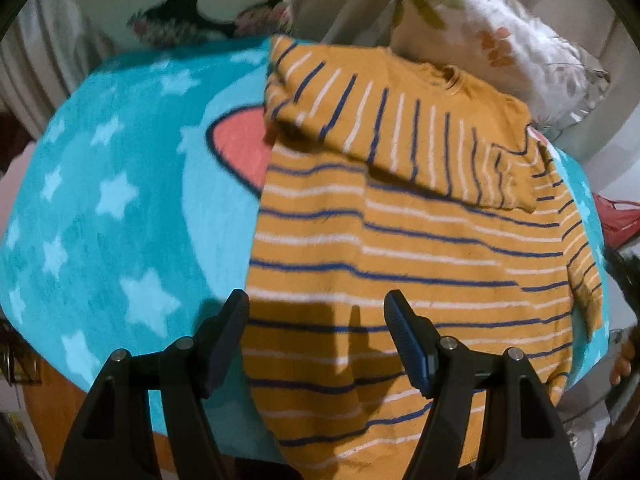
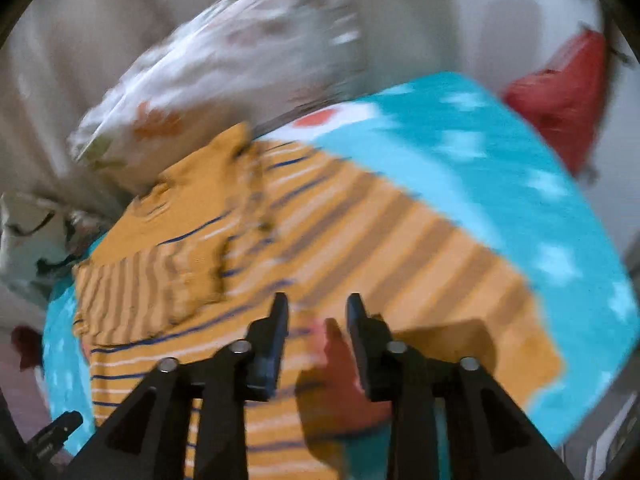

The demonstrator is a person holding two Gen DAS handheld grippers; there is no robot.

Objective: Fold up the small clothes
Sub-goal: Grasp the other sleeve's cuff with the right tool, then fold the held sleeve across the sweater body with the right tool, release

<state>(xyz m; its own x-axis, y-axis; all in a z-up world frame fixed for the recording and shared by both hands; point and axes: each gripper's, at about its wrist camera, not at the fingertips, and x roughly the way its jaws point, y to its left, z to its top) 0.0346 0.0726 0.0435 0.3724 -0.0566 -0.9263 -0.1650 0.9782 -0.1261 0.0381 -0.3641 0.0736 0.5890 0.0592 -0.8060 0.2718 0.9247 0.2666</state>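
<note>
A small mustard-yellow sweater (image 1: 400, 240) with blue and white stripes lies flat on a turquoise star-print blanket (image 1: 100, 200). One sleeve (image 1: 400, 132) is folded across its chest. My left gripper (image 1: 316, 308) is open and empty, hovering above the sweater's lower hem. In the blurred right wrist view the sweater (image 2: 320, 240) lies below my right gripper (image 2: 318, 308), which is open and empty above the cloth.
A floral pillow (image 1: 500, 40) lies at the far end by the sweater's collar. Another patterned cushion (image 1: 192, 12) lies at the back left. A red bag (image 2: 568, 96) sits beyond the blanket's right edge. The left gripper's tip (image 2: 52, 436) shows at lower left.
</note>
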